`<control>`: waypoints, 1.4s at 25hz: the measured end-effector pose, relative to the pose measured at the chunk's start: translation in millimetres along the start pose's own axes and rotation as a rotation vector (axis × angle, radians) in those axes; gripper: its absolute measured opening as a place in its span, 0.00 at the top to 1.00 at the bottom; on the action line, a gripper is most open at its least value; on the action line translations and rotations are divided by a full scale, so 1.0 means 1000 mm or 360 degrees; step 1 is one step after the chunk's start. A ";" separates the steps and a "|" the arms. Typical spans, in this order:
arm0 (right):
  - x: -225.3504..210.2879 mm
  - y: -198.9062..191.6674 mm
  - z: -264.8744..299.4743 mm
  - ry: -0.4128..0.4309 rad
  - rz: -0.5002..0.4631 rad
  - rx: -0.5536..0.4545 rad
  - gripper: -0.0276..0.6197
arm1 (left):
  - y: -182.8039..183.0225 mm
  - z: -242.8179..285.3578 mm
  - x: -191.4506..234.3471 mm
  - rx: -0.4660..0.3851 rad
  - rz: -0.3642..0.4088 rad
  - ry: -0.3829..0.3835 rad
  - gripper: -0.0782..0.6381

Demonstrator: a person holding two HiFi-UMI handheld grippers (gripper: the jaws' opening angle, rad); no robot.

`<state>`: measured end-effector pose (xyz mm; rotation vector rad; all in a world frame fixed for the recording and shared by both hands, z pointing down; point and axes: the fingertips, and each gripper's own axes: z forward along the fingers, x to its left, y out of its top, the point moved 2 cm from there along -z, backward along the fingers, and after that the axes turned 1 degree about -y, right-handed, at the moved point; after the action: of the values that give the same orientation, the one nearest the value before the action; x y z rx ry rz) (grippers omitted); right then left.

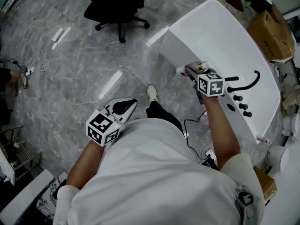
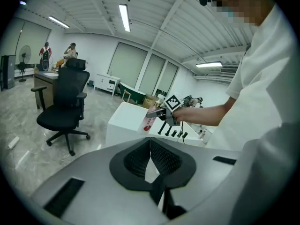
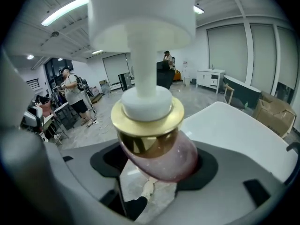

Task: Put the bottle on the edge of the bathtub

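The bottle [image 3: 161,156] has a pink body, a gold collar and a white pump head, and it fills the right gripper view, tilted. My right gripper [image 3: 161,168] is shut on its body. In the head view the right gripper [image 1: 192,74] holds the bottle [image 1: 183,71] over the near edge of the white bathtub [image 1: 220,36]. The left gripper view shows that bottle [image 2: 149,121] from the side, red label out. My left gripper [image 1: 127,106] hangs over the floor well left of the tub; its black pads [image 2: 161,158] meet at the tips with nothing between them.
A black curved faucet [image 1: 248,82] and black knobs [image 1: 239,102] sit on the tub's deck just right of my right hand. A black office chair [image 1: 119,6] stands on the marble floor beyond. A cardboard box [image 1: 272,32] lies behind the tub. Cables [image 1: 42,55] trail at left.
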<state>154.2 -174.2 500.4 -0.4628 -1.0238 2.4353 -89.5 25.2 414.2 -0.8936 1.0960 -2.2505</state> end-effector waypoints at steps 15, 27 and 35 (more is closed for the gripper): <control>-0.135 0.066 0.181 -0.0121 -0.0010 0.0031 0.48 | 0.090 0.080 0.070 0.0030 -0.0084 0.0115 0.87; -0.184 0.093 0.267 -0.0351 0.0118 0.0029 0.48 | 0.083 0.084 0.098 0.0079 -0.0187 0.0117 0.87; -0.203 0.089 0.309 -0.0447 0.0162 0.0067 0.48 | 0.068 0.097 0.102 0.0112 -0.0247 0.0104 0.87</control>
<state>155.5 -515.8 666.5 -0.1638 -1.0806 2.6617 -78.6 -128.7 439.7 -0.9098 0.9992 -2.4446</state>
